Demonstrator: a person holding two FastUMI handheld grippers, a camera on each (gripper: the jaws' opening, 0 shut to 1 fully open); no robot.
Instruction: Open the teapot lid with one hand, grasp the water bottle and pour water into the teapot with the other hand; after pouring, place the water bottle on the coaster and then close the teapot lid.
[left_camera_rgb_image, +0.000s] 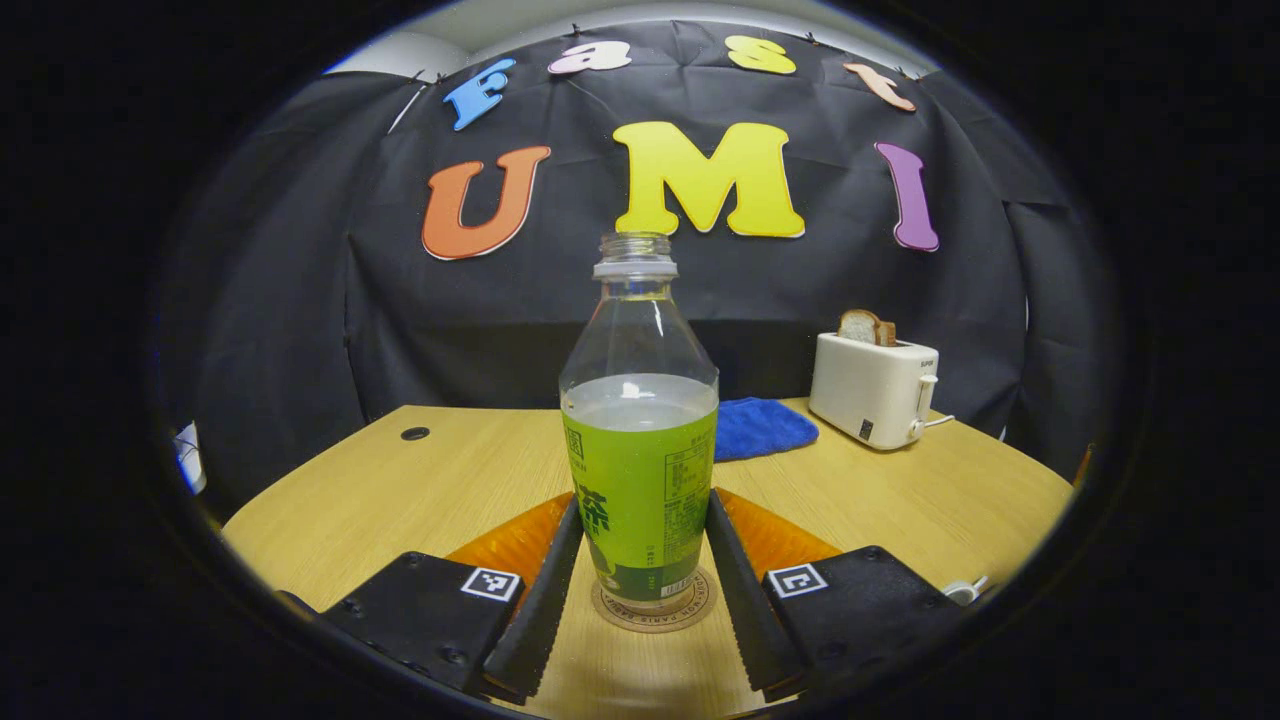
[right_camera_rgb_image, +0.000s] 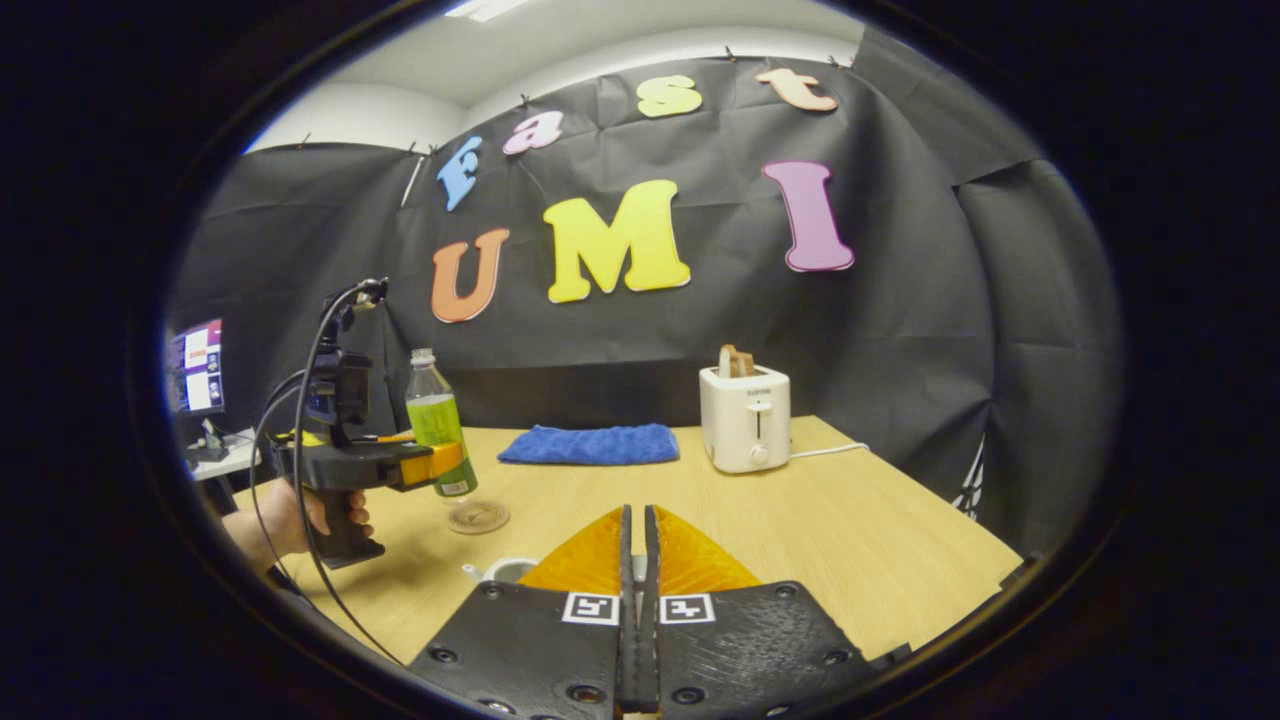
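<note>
The big wooden table holds everything. At the back of it stands a white toaster with a slice of bread sticking up out of the top. Just beside the toaster lies a folded blue cloth.

In the left gripper view, the water bottle stands straight up with no cap on. It is about half full and has a green label. Its two fingers sit on either side of the bottle, pressing on its lower part. So the left gripper is holding the bottle. Under the bottle is a small round coaster. From this view the bottle looks as if it sits on the coaster.

In the right gripper view, the left gripper shows farther off, held by a hand. From there the bottle seems to be a little above the coaster, so I cannot tell for sure if they touch.

The right gripper has its two fingers pressed together with nothing between them. Just past its fingers peeks the white teapot, mostly hidden. I cannot tell if its lid is on.
</note>
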